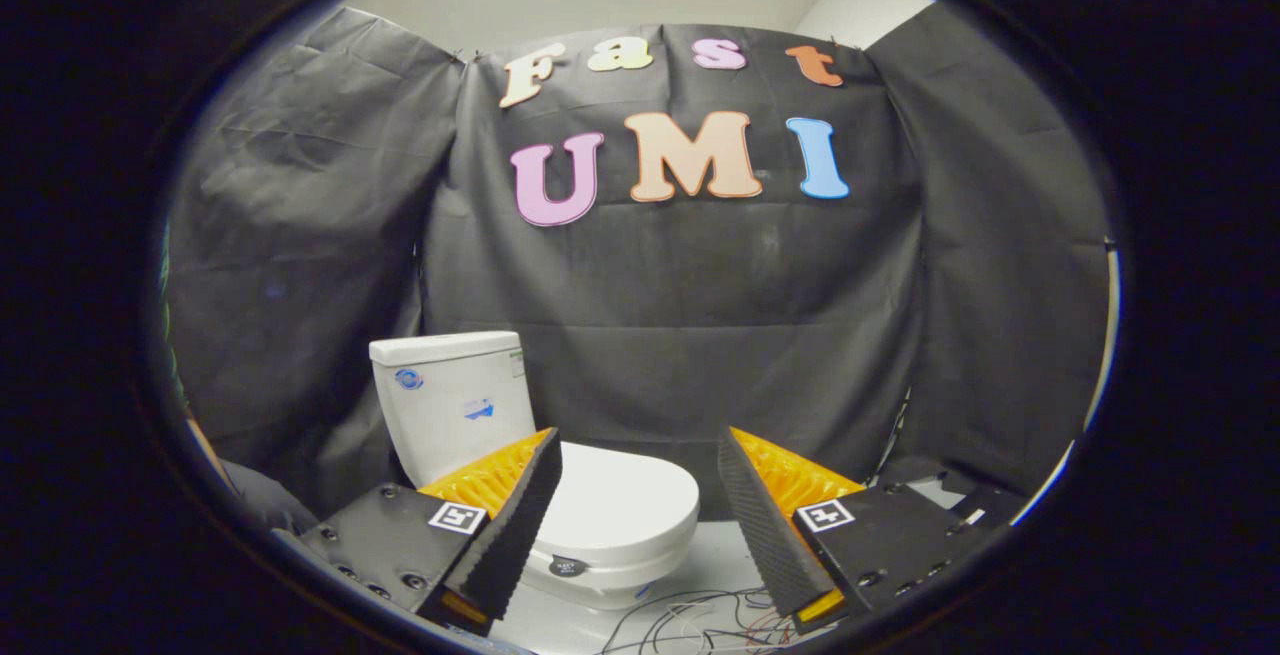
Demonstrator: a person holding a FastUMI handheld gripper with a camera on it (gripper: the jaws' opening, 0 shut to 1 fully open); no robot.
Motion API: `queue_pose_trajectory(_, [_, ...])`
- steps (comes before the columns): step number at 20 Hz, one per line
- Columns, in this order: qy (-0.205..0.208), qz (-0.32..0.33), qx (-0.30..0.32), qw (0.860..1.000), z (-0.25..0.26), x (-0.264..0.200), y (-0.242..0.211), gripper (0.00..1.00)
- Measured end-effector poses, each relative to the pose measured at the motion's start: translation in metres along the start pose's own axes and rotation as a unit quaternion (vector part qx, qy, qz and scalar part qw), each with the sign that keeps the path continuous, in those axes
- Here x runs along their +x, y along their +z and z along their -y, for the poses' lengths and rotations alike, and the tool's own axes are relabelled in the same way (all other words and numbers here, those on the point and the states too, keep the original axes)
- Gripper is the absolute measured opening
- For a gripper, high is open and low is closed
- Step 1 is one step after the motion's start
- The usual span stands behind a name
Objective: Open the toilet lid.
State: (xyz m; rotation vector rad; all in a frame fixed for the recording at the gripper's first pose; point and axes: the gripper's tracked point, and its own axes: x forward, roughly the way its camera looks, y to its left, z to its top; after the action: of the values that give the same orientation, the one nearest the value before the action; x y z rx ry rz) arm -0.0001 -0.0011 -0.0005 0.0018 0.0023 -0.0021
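A small white toilet stands on the pale table ahead of me, its tank (455,400) upright at the back left. Its lid (620,500) lies flat and closed over the bowl, facing me and to the right. My gripper (640,450) is open, fingers spread wide with nothing between them. The left finger (520,520) overlaps the lid's left side in the view; the right finger (760,525) stands clear to the right of the bowl. I cannot tell how far the fingers are from the lid.
A tangle of thin wires (700,620) lies on the table (720,555) just in front of the bowl, between my fingers. Black cloth walls (680,315) close the booth behind and on both sides of the toilet.
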Motion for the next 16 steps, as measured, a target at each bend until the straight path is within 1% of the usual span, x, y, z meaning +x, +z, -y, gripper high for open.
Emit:
queue_pose_trajectory(10, [-0.003,0.000,-0.006,1.000,0.001,0.006,-0.003,0.97])
queue_pose_trajectory(12, [-0.003,-0.011,-0.007,1.000,0.000,0.004,-0.008,0.97])
queue_pose_trajectory(14, [-0.004,-0.018,-0.009,1.000,-0.001,0.011,-0.014,0.97])
queue_pose_trajectory(16, [-0.004,-0.027,-0.017,0.999,-0.005,0.046,-0.011,0.97])
